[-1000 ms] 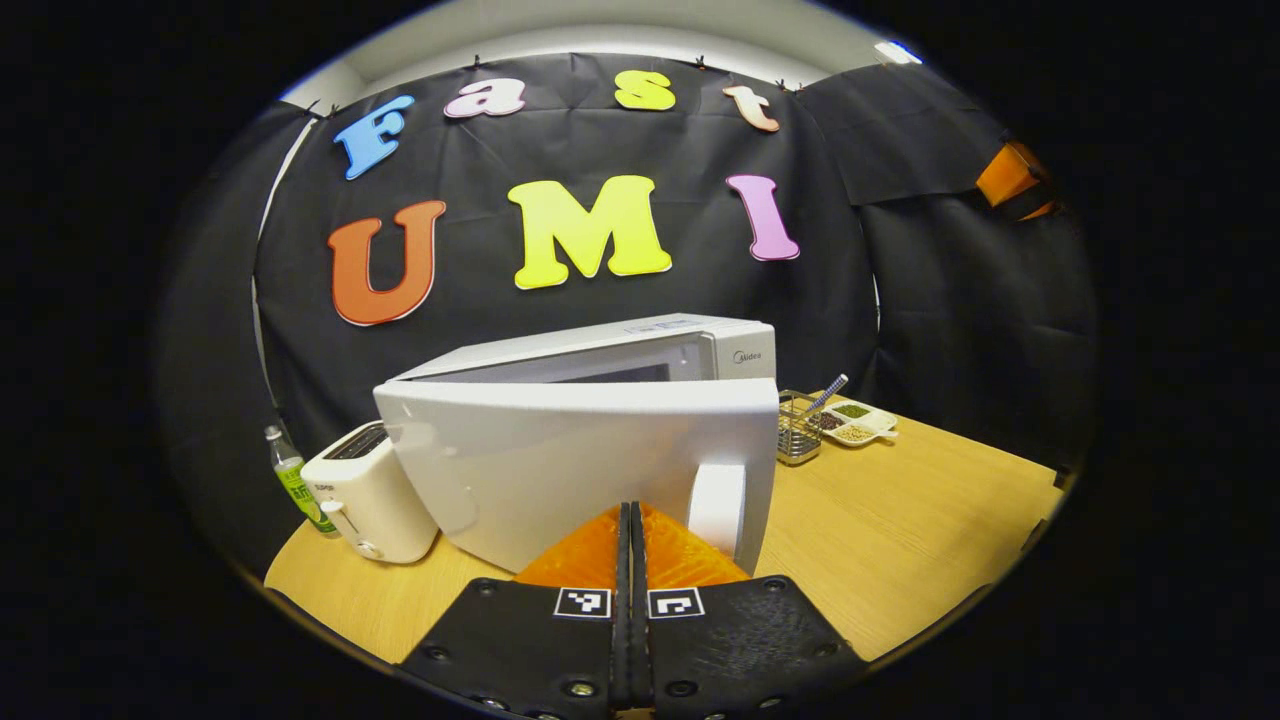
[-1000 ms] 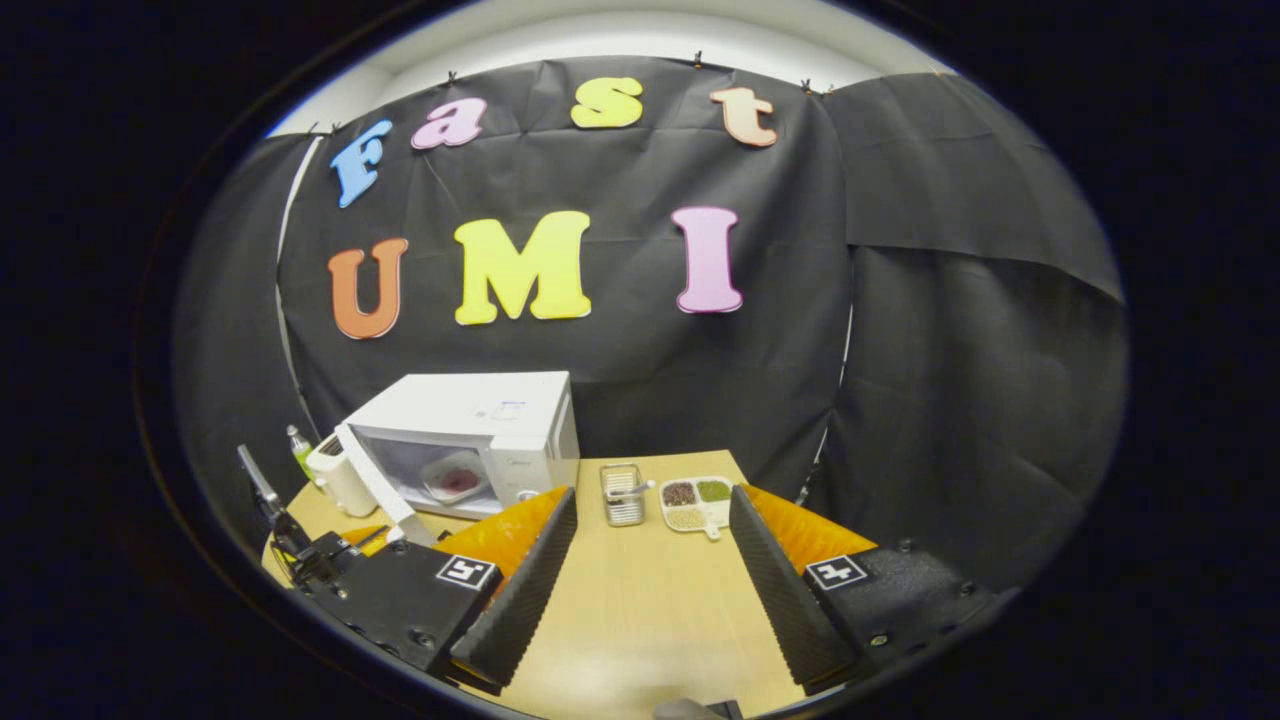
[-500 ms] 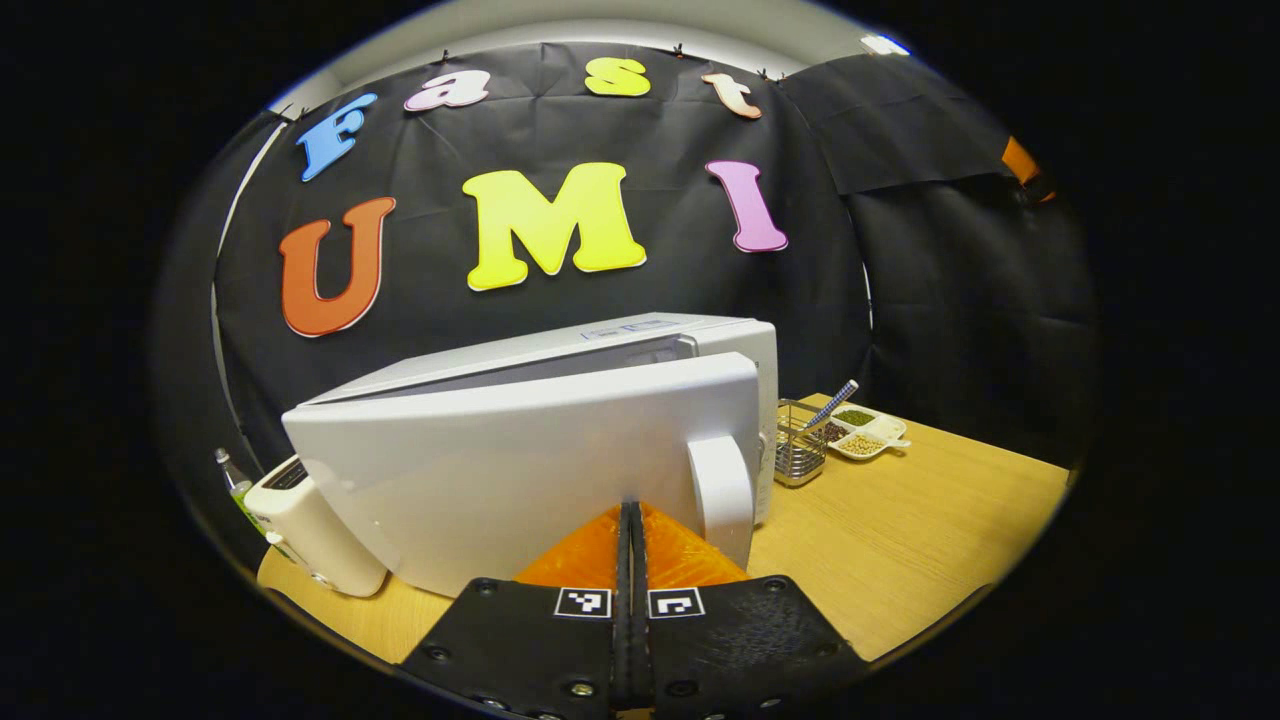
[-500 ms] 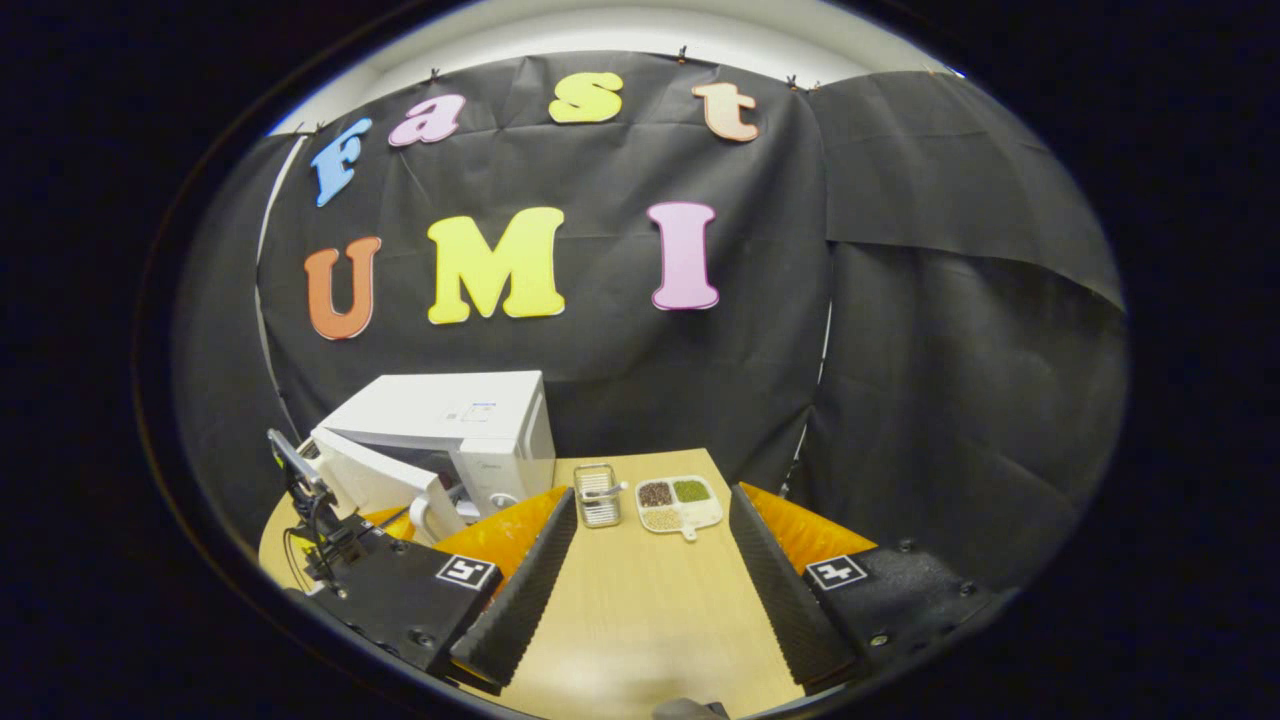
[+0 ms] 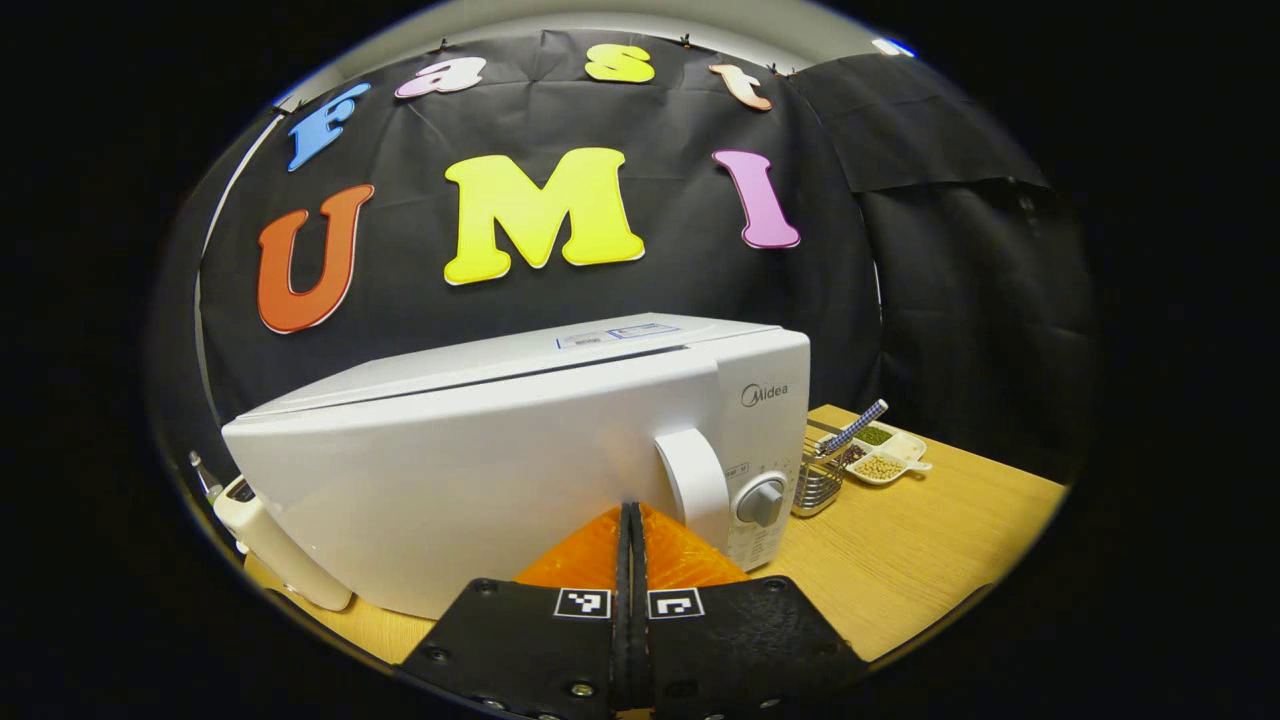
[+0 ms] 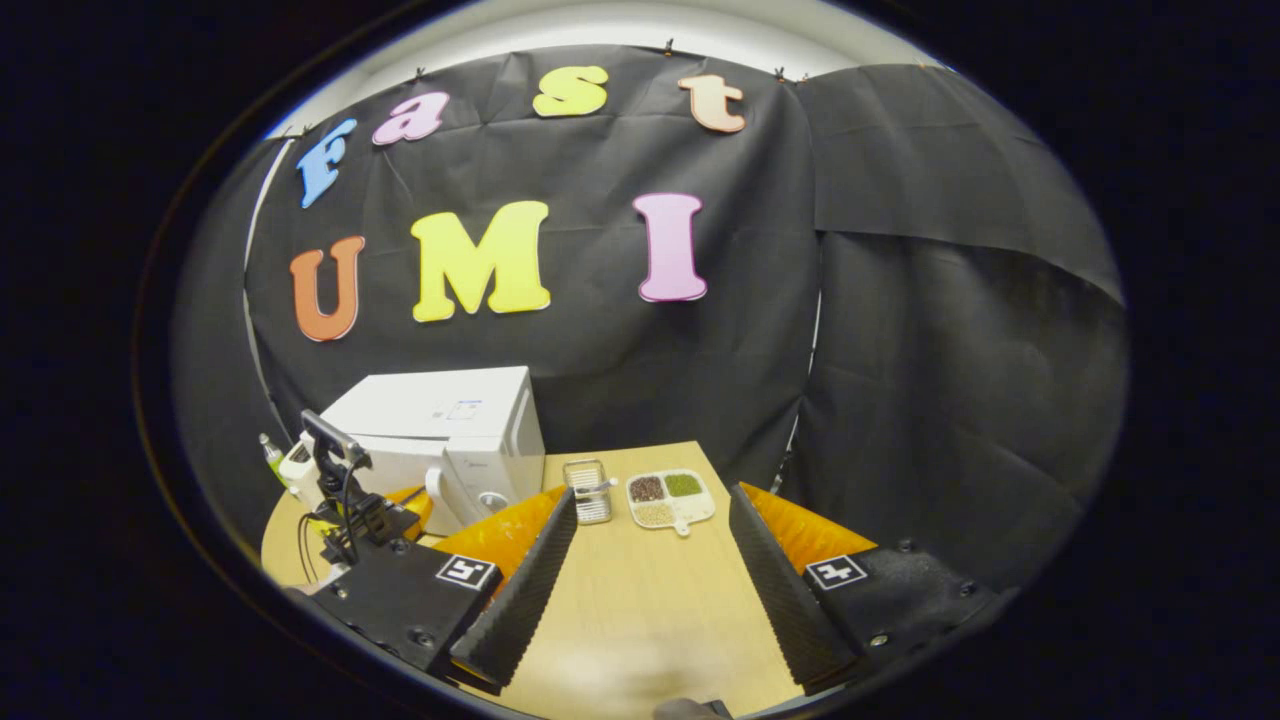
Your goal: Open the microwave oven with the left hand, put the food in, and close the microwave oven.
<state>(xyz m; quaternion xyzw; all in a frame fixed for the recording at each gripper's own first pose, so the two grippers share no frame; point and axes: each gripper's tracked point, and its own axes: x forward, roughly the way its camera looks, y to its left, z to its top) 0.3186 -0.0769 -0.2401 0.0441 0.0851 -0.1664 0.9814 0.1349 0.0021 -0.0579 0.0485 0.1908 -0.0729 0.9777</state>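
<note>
In the left gripper view the microwave oven [image 5: 520, 450] is seen across the middle of the frame with its door [image 5: 450, 480] swung almost flush against the body, and the left gripper [image 5: 631, 520], fingers pressed together with nothing between them, is set against the door just left of the handle [image 5: 693, 480]. The right gripper [image 6: 650, 560] is held wide apart and empty at the bottom centre of the right gripper view, above the table [image 6: 640, 610]. A thin seam is visible along the door's top edge, so latching cannot be confirmed; if the push is ended too soon the door could spring back, and an off-centre push could slide the oven toward the toaster [image 5: 275, 545].
</note>
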